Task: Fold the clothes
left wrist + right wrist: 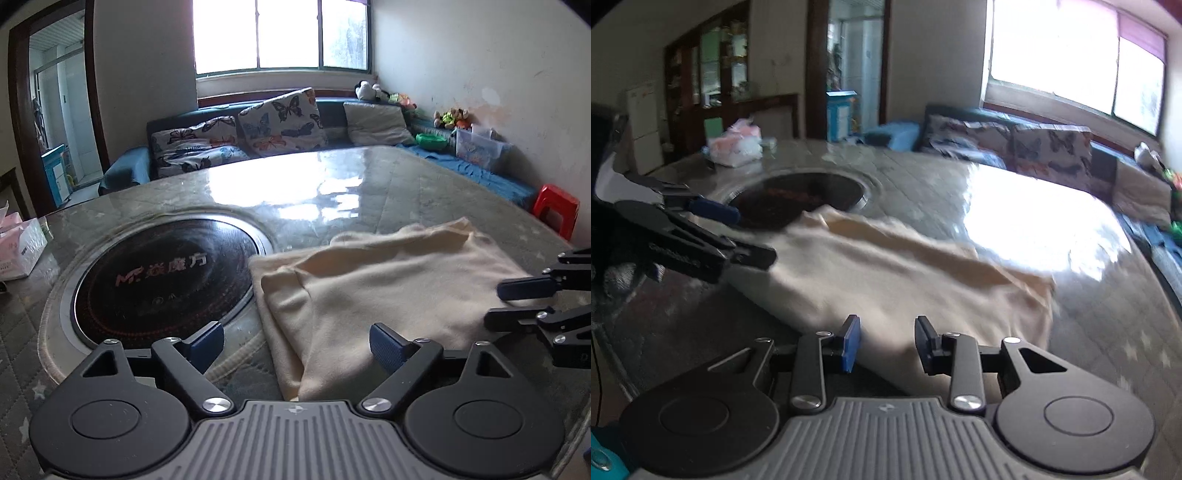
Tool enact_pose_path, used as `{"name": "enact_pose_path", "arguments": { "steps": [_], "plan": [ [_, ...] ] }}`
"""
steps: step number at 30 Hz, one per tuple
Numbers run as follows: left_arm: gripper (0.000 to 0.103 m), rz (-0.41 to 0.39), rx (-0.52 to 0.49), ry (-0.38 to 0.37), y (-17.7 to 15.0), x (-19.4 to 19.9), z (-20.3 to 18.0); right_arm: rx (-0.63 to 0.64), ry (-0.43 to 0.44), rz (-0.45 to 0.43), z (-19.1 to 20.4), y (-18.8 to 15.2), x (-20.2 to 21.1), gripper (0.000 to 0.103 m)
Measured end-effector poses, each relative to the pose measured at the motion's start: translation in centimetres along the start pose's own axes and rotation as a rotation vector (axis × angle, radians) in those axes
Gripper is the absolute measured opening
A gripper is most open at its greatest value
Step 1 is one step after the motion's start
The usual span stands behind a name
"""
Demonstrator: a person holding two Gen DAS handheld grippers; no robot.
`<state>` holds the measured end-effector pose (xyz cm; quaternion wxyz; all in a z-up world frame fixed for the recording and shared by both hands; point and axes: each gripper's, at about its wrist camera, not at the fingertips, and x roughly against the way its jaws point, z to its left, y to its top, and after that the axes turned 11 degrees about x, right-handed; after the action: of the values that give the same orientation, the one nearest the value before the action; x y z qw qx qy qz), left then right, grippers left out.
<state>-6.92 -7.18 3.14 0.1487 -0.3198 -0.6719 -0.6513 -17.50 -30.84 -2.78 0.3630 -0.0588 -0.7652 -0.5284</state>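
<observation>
Left gripper point(297, 343): jaws wide apart, nothing between them, hovering over the near left edge of the cream garment point(388, 291). Right gripper point(886, 341): jaws parted moderately, empty, sitting at the garment's near edge; right-wrist view is motion-blurred, so contact can't be confirmed.

Garment lies on the bench point(332, 177), right of centre in the left-wrist view. Pale cream, soft fleece-like fabric, folded into a rough rectangle. Layers visible: an upper panel sits on a lower one, whose edge sticks out as a strip along the left side. A seam or fold line runs down from the far left corner. Far edge is slightly rumpled, with a raised ridge crossing the cloth in the right-wrist view. Its far left corner just overlaps the rim of the round black cooktop point(162, 280) set into the bench.

Further left on the bench: tissue pack point(18, 247). Beyond the bench: sofa with butterfly cushions point(280, 122), red stool point(556, 208) on the right.
</observation>
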Motion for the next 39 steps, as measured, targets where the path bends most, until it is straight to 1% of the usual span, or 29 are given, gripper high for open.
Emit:
{"name": "enact_pose_path", "arguments": {
  "steps": [3, 6, 9, 12, 15, 19, 24, 28, 32, 35, 37, 39],
  "plan": [
    [0.088, 0.004, -0.012, 0.012, -0.5, -0.2, -0.2, -0.012, 0.003, 0.003, -0.1, -0.7, -0.1, 0.032],
    [0.088, -0.005, -0.005, 0.013, -0.3, 0.1, 0.0, -0.031, -0.004, -0.018, -0.5, -0.4, 1.0, 0.032],
    [0.088, -0.016, 0.003, 0.018, -0.1, 0.3, 0.0, -0.05, -0.039, -0.021, -1.3, -0.6, 1.6, 0.032],
    [0.088, 0.005, 0.011, 0.027, -0.4, -0.3, 0.0, -0.081, -0.039, 0.02, -2.1, -1.6, 1.0, 0.032],
    [0.088, 0.019, 0.035, 0.017, -0.5, -0.4, 0.5, -0.015, -0.011, 0.016, -1.1, -0.5, 0.9, 0.032],
    [0.088, 0.007, 0.044, 0.017, -0.2, 0.0, 1.2, 0.075, 0.026, 0.009, 0.2, 1.0, 0.8, 0.032],
    [0.088, 0.014, 0.091, 0.012, -0.2, 0.2, 2.6, 0.187, 0.073, 0.001, 1.9, 2.9, 0.6, 0.033],
    [0.088, 0.032, 0.079, 0.016, -0.6, -0.2, 2.8, 0.289, 0.144, -0.005, 4.4, 4.3, -0.5, 0.034],
    [0.087, 0.024, 0.131, -0.003, 0.2, 0.4, 3.8, 0.376, 0.185, -0.006, 6.4, 5.3, -1.3, 0.035],
    [0.086, 0.006, 0.175, 0.0, 1.2, 1.1, 5.1, 0.44, 0.202, -0.007, 7.7, 5.8, -1.9, 0.039],
    [0.079, 0.013, 0.231, 0.005, 1.8, 1.2, 6.2, 0.484, 0.21, -0.009, 8.7, 6.1, -2.4, 0.04],
    [0.065, 0.034, 0.318, -0.01, 2.4, 1.1, 7.6, 0.523, 0.215, -0.008, 9.7, 6.3, -3.0, 0.04]
  ]
}}
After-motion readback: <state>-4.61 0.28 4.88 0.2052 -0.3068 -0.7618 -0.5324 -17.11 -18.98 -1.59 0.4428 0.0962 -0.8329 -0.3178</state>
